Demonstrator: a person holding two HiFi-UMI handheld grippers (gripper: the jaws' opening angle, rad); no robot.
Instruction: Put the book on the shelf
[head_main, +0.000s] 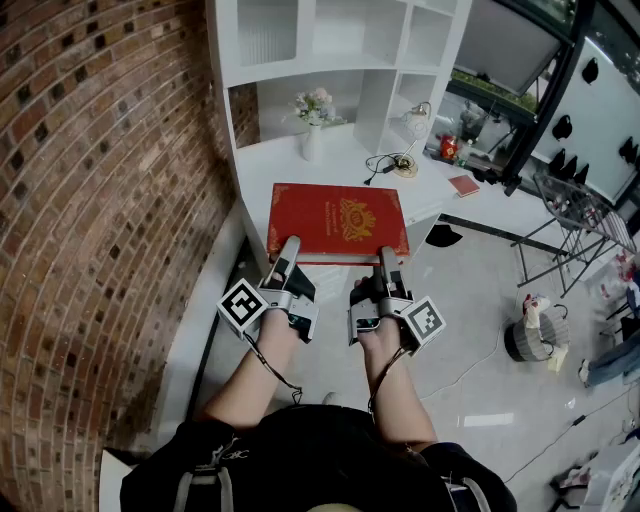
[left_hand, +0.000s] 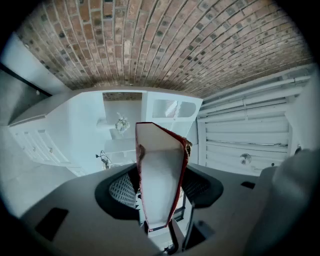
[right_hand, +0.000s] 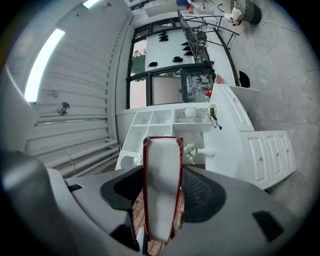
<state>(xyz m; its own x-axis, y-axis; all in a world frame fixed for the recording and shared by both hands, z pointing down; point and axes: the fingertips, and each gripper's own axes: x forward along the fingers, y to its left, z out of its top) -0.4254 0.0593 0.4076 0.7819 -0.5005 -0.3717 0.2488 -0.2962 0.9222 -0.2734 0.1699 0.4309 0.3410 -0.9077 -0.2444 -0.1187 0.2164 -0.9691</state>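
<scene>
A large red book (head_main: 337, 221) with a gold emblem is held flat in the air, in front of the white desk (head_main: 340, 160) and shelf unit (head_main: 330, 50). My left gripper (head_main: 288, 248) is shut on the book's near left edge. My right gripper (head_main: 385, 258) is shut on its near right edge. In the left gripper view the book (left_hand: 160, 175) stands edge-on between the jaws, white pages showing. The right gripper view shows the same book (right_hand: 162, 185) clamped between both jaws, with the shelf unit (right_hand: 160, 120) beyond it.
A brick wall (head_main: 90, 200) runs along the left. On the desk stand a white vase with flowers (head_main: 314, 118), a lamp with cable (head_main: 405, 150) and a small red item (head_main: 463, 185). A metal rack (head_main: 570, 220) and a basket (head_main: 530, 335) stand on the floor to the right.
</scene>
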